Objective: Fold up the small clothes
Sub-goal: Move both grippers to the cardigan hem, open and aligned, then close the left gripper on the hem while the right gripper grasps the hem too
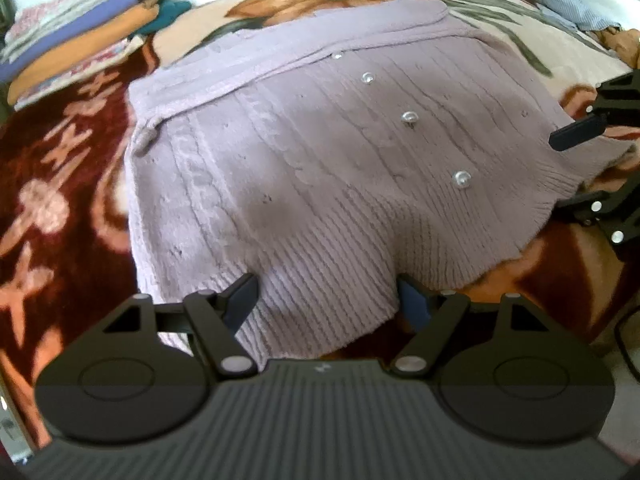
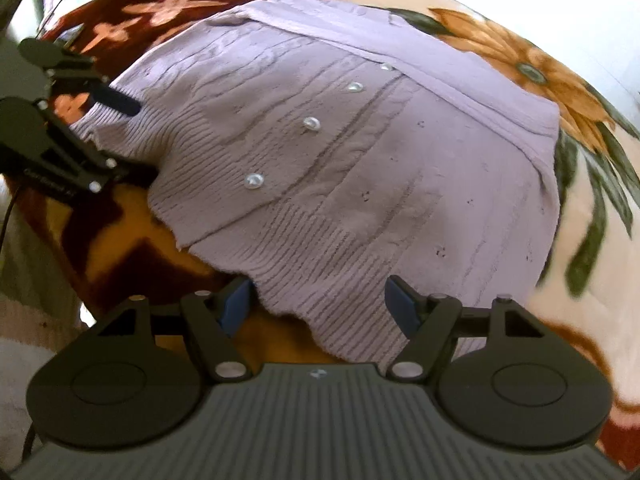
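Bed covered by floral blanket (image 1: 60, 208) (maroon, cream, orange); folded textile stack (image 1: 76, 44) far-left, bright daylight.

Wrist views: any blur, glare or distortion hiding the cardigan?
Left wrist: strong fisheye bowing, soft focus, blown-out white at top edge; lilac cardigan and its buttons readable. Right wrist: same bowing, glare top right, slight blur; ribbed hem still clear.
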`<state>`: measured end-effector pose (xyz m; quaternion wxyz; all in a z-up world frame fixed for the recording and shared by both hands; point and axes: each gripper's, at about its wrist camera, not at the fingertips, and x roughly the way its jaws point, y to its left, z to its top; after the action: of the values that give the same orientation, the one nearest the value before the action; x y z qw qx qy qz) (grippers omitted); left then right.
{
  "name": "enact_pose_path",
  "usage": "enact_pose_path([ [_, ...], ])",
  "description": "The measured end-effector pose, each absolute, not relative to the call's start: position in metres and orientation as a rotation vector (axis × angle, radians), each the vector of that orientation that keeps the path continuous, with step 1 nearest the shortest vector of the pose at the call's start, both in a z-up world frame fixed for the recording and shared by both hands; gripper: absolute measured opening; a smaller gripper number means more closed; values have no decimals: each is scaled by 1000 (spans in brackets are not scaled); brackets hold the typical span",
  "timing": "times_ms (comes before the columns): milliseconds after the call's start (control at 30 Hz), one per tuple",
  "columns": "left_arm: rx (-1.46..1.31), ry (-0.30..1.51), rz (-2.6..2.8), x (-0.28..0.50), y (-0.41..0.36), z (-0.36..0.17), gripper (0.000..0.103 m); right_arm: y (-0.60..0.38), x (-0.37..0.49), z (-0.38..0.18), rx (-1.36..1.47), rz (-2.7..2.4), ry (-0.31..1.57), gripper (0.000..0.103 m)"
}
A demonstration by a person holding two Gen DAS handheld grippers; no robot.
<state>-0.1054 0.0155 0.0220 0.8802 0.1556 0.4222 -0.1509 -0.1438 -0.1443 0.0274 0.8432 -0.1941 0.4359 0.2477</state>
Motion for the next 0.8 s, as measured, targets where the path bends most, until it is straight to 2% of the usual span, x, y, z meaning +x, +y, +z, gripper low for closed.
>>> enact_pose_path([
  [100,339,855,-305,-104,12,20,79,-150,-136,20,-335,531,932,77],
  [267,312,827,-280,-102,12,18,78,-145,-139,8,-315,474,842,77],
  [367,301,813,-264,-103,12,18,77,-140,-147,5,-324,444,781,68],
  [400,297,810,-258,-104,12,18,76,-138,-149,5,-328,441,767,62],
  [433,296,807,-255,-104,12,18,72,-136,-151,5,-336,440,753,53],
  [467,297,802,-252,-104,12,19,68,-134,-153,5,-342,440,740,49],
  [500,296,796,-249,-104,13,20,61,-132,-155,6,-353,434,727,39],
  [533,290,792,-248,-104,14,22,50,-131,-157,7,-363,421,714,32],
  [567,279,786,-245,-104,16,24,43,-130,-157,8,-363,406,704,19],
  [600,269,781,-239,-103,18,26,28,-132,-157,10,-355,390,696,11],
  [633,254,778,-242,-103,20,28,21,-134,-157,12,-341,382,686,10],
  [800,207,751,-252,-101,24,39,14,-139,-158,33,-290,344,608,9],
])
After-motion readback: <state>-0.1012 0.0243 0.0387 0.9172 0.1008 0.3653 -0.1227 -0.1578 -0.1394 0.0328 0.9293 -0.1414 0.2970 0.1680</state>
